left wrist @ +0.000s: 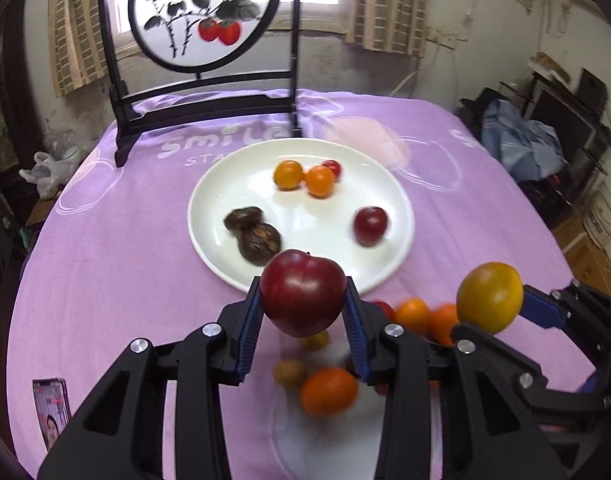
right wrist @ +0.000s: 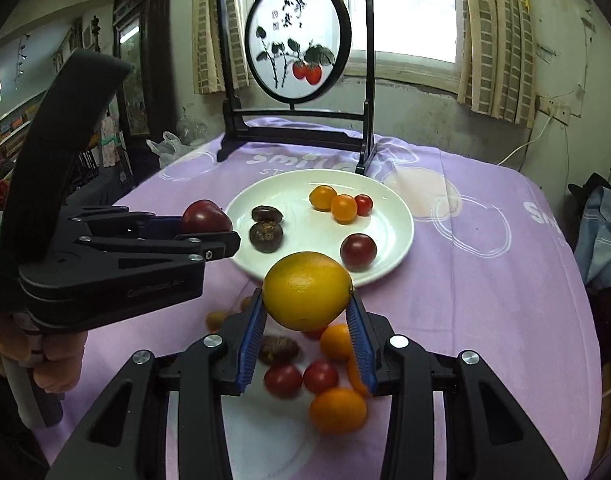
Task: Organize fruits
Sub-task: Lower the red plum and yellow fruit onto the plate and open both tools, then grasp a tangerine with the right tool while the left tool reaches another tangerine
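The bench point(left wrist: 105, 248) is the biggest thing, and a purple cloth with the word "Smile" on it covers it. At its far end stands a black wooden frame point(right wrist: 295, 136) with a round picture of two red fruits and dark leaves.

A white plate point(left wrist: 233, 184) sits in the middle of the bench. On it lie two dark brown lumpy fruits point(left wrist: 252, 232), touching each other, a dark red plum point(left wrist: 370, 225) by itself on the right side, and two small orange tomatoes point(left wrist: 303, 177) with a little red tomato point(left wrist: 332, 167) just behind them.

The left gripper point(left wrist: 303, 312) has its jaws squeezed on a big dark red plum point(left wrist: 303, 292), held up in the air near the front edge of the plate. The right gripper point(right wrist: 307, 320) has its jaws squeezed on a yellow-orange fruit point(right wrist: 307, 290), also up in the air, just beside the left one.

Under both grippers a pile of small fruits point(right wrist: 325, 376) lies on the bench: orange ones, red ones and a brown one, close together. They look blurry.

A phone point(left wrist: 51, 412) lies flat near the left edge of the bench.
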